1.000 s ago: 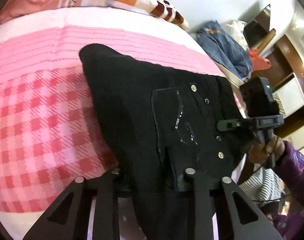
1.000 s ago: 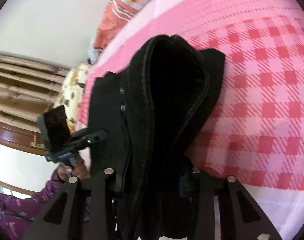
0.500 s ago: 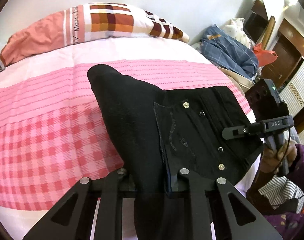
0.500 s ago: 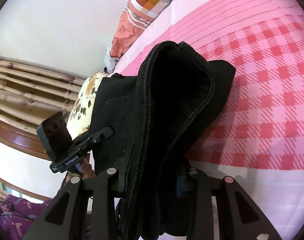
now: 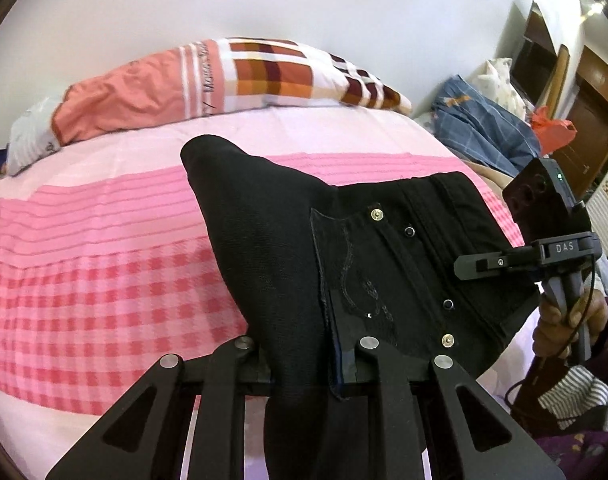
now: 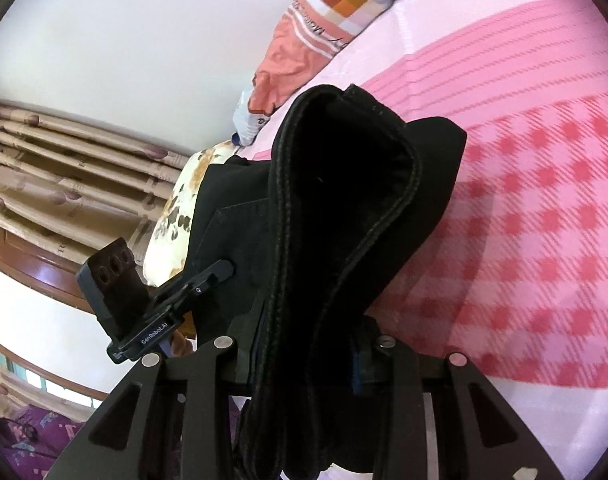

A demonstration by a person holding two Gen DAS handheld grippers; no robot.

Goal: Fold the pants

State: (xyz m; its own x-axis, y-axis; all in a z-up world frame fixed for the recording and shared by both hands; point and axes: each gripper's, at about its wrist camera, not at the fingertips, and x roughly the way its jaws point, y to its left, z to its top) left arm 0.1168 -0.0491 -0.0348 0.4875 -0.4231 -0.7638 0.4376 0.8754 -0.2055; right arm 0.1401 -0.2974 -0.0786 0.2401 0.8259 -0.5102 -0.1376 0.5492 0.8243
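The black pants [image 5: 304, 260] hang above the pink bed, held up at the waist by both grippers. My left gripper [image 5: 307, 360] is shut on the waistband near the studded back pocket [image 5: 355, 280]. My right gripper [image 6: 304, 352] is shut on a thick bunch of the pants [image 6: 343, 208], with the seamed edge looping up in front of the lens. The right gripper shows in the left wrist view [image 5: 471, 266] at the far edge of the waist. The left gripper shows in the right wrist view [image 6: 224, 270] against the cloth.
The bed [image 5: 84, 260] has a pink checked and striped sheet. A patchwork pillow [image 5: 244, 76] lies at its head. Blue clothes [image 5: 483, 128] are piled at the right by a wooden cabinet [image 5: 595, 120]. Curtains [image 6: 64, 168] hang at the left in the right wrist view.
Both grippers have lifted the pants higher off the bed and tilted up. More of the pillow and wall now shows. The grips have not changed.
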